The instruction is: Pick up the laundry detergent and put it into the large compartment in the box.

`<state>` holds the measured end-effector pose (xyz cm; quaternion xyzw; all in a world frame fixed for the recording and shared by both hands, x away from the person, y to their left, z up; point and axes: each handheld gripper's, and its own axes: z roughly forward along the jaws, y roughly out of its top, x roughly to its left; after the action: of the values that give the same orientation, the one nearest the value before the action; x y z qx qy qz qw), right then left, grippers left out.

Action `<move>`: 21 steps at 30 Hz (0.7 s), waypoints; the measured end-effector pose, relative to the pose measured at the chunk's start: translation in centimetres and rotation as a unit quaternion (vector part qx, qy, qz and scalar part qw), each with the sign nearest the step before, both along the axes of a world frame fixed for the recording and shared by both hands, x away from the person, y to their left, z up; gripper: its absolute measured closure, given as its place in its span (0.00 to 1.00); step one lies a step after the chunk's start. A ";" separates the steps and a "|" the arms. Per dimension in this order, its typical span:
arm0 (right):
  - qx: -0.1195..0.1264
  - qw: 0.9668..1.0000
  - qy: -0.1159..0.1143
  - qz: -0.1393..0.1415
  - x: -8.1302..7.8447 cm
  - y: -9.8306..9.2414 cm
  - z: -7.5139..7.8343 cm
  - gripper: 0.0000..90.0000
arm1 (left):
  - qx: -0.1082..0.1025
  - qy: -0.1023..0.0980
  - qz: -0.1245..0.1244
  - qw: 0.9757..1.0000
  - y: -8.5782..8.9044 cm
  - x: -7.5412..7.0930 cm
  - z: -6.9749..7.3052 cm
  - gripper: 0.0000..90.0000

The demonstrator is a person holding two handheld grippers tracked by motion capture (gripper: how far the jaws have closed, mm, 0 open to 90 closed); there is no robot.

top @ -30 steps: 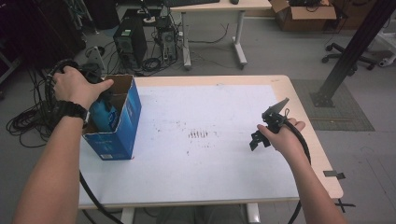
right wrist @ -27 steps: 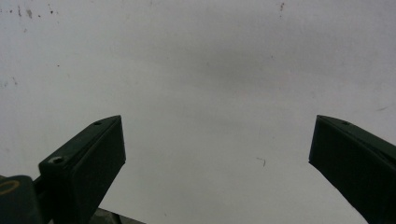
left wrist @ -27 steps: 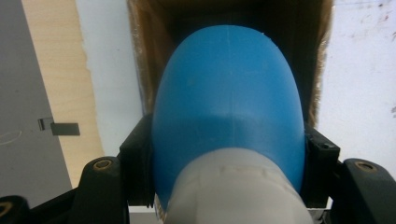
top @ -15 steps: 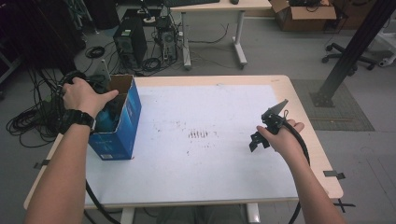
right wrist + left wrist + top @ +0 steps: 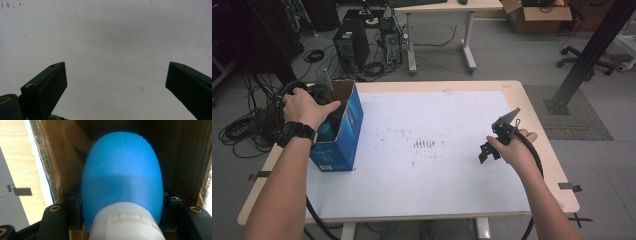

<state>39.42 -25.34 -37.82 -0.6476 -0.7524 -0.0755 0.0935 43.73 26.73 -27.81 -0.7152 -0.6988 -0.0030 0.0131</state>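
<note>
Inside the blue box (image 5: 343, 131) at the tabletop's (image 5: 452, 190) left edge, cardboard walls crowd the left gripper (image 5: 122, 220), fingers pinching a blue bottle (image 5: 122, 177); well right of the box, the right gripper's (image 5: 116, 82) fingers are spread, holding nothing.

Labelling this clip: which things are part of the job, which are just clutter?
In the job:
- blue bottle, clamped in the left gripper
- blue cardboard box it sits inside

Lying about:
- right gripper, open over the white table
- computer tower, floor cables
- brown box
</note>
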 end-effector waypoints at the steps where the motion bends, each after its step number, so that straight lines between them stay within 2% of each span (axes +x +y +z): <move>1: 0.001 1.000 0.000 0.000 0.0 0.0 0.0 0.04 | 0.000 -0.001 0.000 1.000 0.0 0.0 0.0 0.41; 7: 0.001 1.000 -0.001 0.002 -0.1 0.1 0.1 0.04 | -0.003 0.002 -0.005 1.000 0.0 -0.1 0.0 0.41; 15: 0.001 1.000 -0.002 -0.001 -0.2 0.0 0.3 0.04 | -0.008 -0.006 -0.003 1.000 0.0 -0.2 0.3 0.41; 21: 0.003 1.000 -0.003 0.001 -0.3 0.0 0.3 0.04 | -0.003 -0.003 -0.008 1.000 -0.2 -0.2 0.5 0.40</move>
<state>39.09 -25.36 -37.51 -0.6465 -0.7530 -0.0794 0.0931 43.52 26.54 -27.28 -0.7205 -0.6933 -0.0032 0.0085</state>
